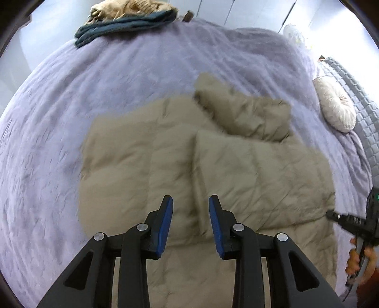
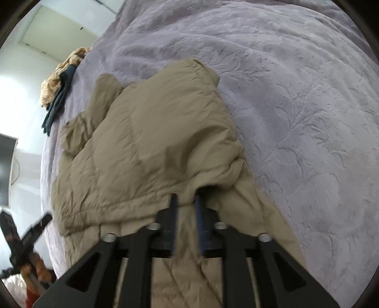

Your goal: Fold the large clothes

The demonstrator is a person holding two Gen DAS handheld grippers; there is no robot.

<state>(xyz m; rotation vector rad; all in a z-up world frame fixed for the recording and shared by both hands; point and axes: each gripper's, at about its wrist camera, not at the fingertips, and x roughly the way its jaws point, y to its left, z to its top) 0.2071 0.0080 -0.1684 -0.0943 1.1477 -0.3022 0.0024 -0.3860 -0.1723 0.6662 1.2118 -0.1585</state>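
Observation:
A tan puffer jacket [image 1: 146, 151] lies spread on the lilac bedspread [image 1: 118, 71], with one sleeve folded across its top. My left gripper [image 1: 190, 203] hovers above its lower middle, open, with nothing between the blue pads. In the right wrist view the same jacket [image 2: 154, 142] is bunched up. My right gripper [image 2: 186, 203] stands at its near edge with the jaws close together and a fold of tan fabric filling the narrow gap; that spot is blurred. From the left wrist view, the right gripper [image 1: 331, 214] touches the jacket's right edge, with a hand [image 1: 360, 258] holding it.
A pile of tan and dark teal clothes [image 1: 128, 19] lies at the bed's far edge. A round cream cushion [image 1: 336, 106] rests against a grey quilted headboard [image 1: 355, 94] on the right. Bare bedspread [image 2: 296, 94] stretches to the right of the jacket.

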